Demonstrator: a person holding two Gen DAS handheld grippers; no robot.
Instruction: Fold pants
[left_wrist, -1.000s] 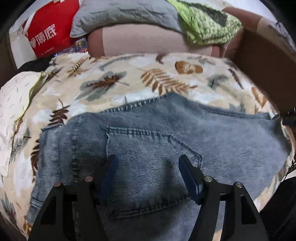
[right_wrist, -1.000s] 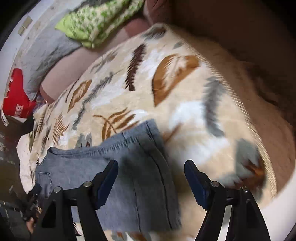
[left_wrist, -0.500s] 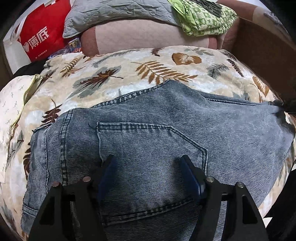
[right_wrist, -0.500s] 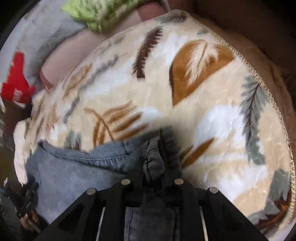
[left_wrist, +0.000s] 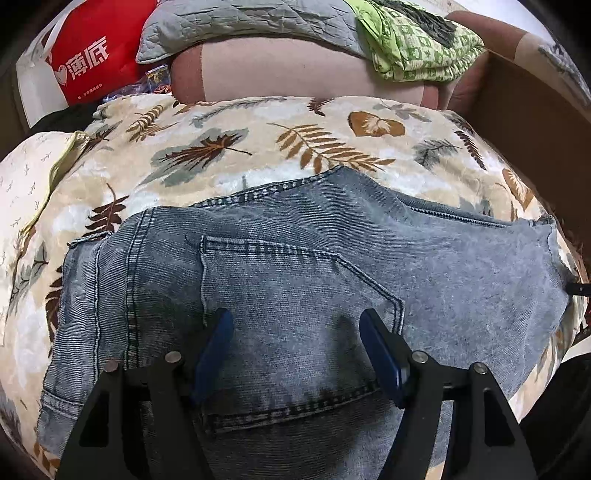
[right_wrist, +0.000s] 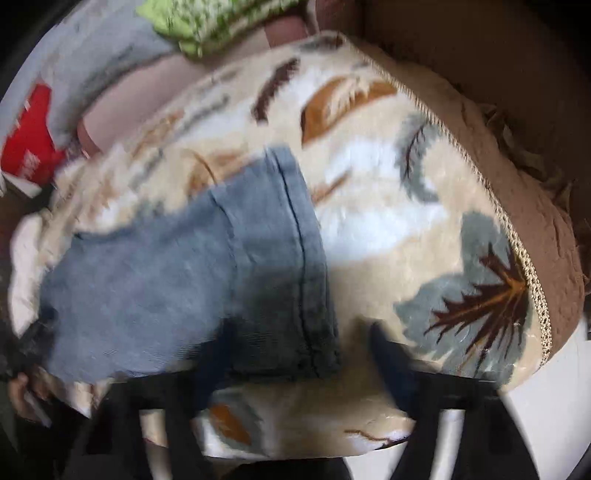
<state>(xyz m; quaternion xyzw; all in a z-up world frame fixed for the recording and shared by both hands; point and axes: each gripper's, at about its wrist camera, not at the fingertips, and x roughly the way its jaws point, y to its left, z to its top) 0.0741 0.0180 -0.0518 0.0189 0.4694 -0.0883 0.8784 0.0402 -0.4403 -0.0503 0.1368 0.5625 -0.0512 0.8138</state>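
Blue denim pants (left_wrist: 295, 280) lie flat on a leaf-patterned blanket (left_wrist: 258, 147), back pocket up, waistband at the left. My left gripper (left_wrist: 295, 332) is open, its blue pads just above the back pocket. In the blurred right wrist view the leg hem (right_wrist: 295, 258) lies on the blanket (right_wrist: 406, 221). My right gripper (right_wrist: 295, 354) is open over the hem's near corner, holding nothing. The right gripper's tip shows at the pants' right edge in the left wrist view (left_wrist: 580, 288).
A red bag (left_wrist: 85, 62), a grey quilted cushion (left_wrist: 240, 22) and a green patterned cloth (left_wrist: 417, 44) sit behind the blanket on a pink-brown sofa back (left_wrist: 277, 70). A brown sofa arm (left_wrist: 535, 122) stands at the right. The blanket's corded edge (right_wrist: 524, 266) runs near my right gripper.
My right gripper, shut on the bunched hem half a second ago, has opened and let it go; the hem now lies flat. My left gripper stays open over the pocket.
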